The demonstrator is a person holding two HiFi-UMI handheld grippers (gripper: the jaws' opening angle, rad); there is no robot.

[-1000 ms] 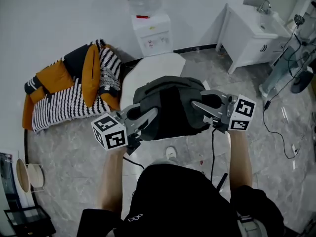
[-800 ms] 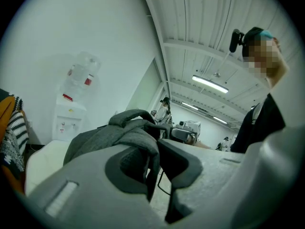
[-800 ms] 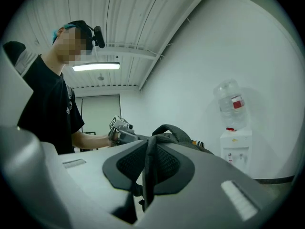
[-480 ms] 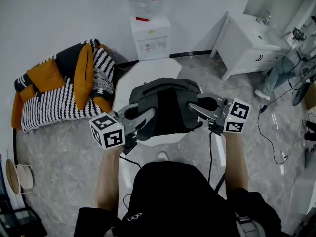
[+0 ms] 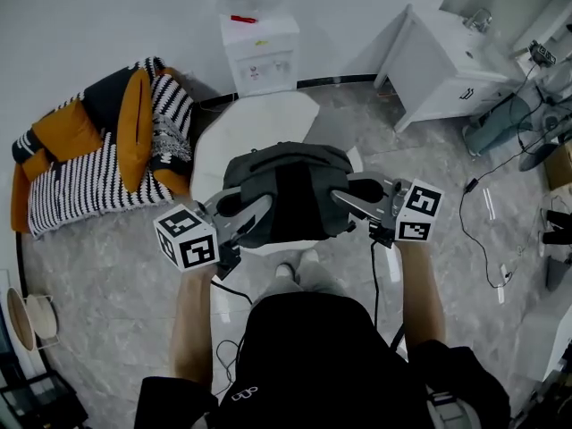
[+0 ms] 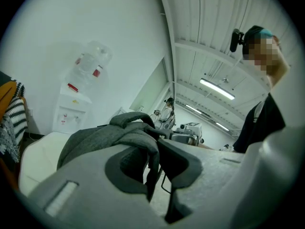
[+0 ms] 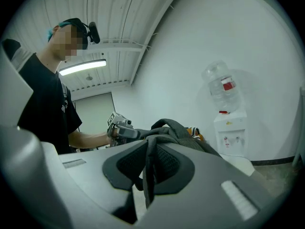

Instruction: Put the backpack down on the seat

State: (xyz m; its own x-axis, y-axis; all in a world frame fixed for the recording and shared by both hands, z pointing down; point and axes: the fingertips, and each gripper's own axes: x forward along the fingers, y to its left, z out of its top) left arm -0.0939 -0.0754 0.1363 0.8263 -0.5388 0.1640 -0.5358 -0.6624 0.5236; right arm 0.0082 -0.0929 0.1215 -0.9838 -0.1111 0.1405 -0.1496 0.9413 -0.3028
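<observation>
A dark grey backpack [image 5: 286, 195] hangs between my two grippers over the near part of a white seat [image 5: 255, 128]. My left gripper [image 5: 234, 214] is shut on a fold of the backpack's left side, with fabric [image 6: 102, 137] pinched between its pads [image 6: 131, 163]. My right gripper [image 5: 350, 197] is shut on a strap on the right side, and the strap [image 7: 148, 175] runs down between its pads [image 7: 169, 163]. Whether the backpack's underside touches the seat is hidden by the bag.
A water dispenser [image 5: 259, 52] stands against the wall behind the seat. A low couch with striped and orange cushions [image 5: 98, 155] is at the left. A white cabinet [image 5: 442, 70] is at the right, and cables [image 5: 483, 239] trail over the grey floor.
Both grippers have carried the backpack lower and a little left in the head view. The seat, dispenser and couch have shifted in view as the person moved in.
</observation>
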